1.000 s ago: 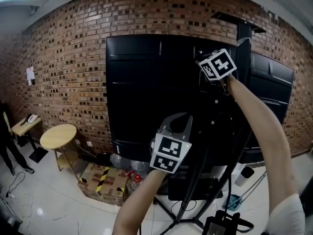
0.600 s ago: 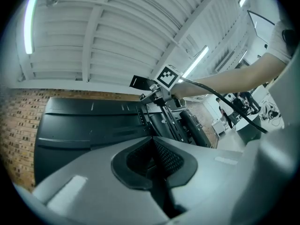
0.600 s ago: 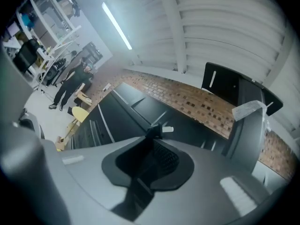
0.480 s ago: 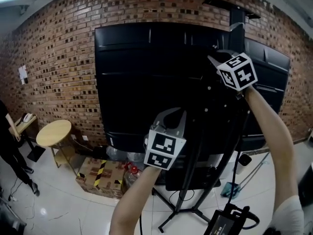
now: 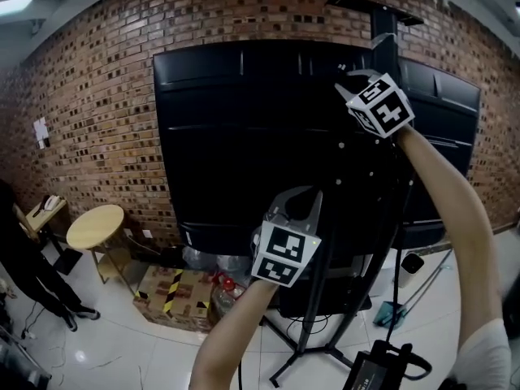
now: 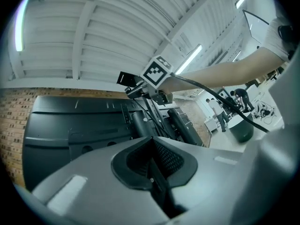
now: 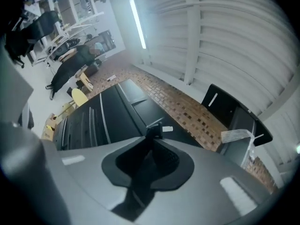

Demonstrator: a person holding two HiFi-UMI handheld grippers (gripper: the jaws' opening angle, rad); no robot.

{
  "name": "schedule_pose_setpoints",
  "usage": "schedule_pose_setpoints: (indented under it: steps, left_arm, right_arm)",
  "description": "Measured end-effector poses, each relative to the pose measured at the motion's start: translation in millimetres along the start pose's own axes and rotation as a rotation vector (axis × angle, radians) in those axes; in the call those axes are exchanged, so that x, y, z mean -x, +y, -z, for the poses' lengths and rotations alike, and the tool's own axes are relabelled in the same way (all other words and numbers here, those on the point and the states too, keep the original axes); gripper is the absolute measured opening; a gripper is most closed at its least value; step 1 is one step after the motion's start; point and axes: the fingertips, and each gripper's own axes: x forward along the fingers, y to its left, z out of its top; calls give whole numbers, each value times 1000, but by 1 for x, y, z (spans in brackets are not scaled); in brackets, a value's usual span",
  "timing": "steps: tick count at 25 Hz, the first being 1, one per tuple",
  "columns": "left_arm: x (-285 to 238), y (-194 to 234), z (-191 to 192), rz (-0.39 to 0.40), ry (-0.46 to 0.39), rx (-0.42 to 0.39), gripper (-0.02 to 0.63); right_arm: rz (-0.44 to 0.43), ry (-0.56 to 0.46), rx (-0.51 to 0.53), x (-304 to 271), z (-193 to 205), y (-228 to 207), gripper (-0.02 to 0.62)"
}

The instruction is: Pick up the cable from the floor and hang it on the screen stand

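Here the cable [image 6: 211,94], probably light and floppy, is pinched near its plug in the nearly closed right tool [image 7: 152,139] at the head view's upper right beside the stand [image 5: 382,23], a lower strand nipped in the closed left tool [image 6: 151,159], so gripping near the ends seems best.

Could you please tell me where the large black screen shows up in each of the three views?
Head view: the screen fills the centre.
Left gripper view: lower left, beneath a strip of brick.
Right gripper view: left of centre, tilted.
Shared landmark: the brick wall behind it, visible in all three.
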Motion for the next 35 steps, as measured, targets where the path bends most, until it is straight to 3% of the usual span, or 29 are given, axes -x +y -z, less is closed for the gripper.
schedule_pose_setpoints:
  steps: [5,7,9,12,13,14,19,23,30,33,34,35]
  left_arm:
    - [8,-11,13,8,27,-25,18]
    - [15,-13,19,8,47,-45,18]
    - [23,-8,22,-8,65,-51,18]
    - [33,-6,26,-14,77,-58,18]
    - [35,-6,27,-13,79,-64,18]
    - [37,-6,28,-15,81,-68,18]
    - [38,-4,35,-16,95,-60,18]
    - [31,-15,35,21,90,-56,18]
    - [23,-39,34,67,44,16,18]
    - [26,-44,39,54,29,61,18]
    - [27,-46,41,49,25,72,18]
    - [29,-47,43,42,19,83,18]
  right_arm:
    - [-75,-30,-208,-31,-33,5,46]
    - [-51,-32,-169,-36,-46,7,46]
    - [17,42,81,-51,-48,10,46]
    - [125,189,689,-71,-26,17,48]
    - [131,215,806,-72,-16,19,48]
    - [123,226,842,-70,-7,18,48]
    - [122,139,674,-35,4,11,46]
    - [226,62,643,6,17,11,46]
    - [307,-182,121,78,65,22,60]
    - [302,-274,-17,105,93,50,53]
    - [300,-290,-51,114,103,61,4]
    - [294,-299,-84,123,114,73,3]
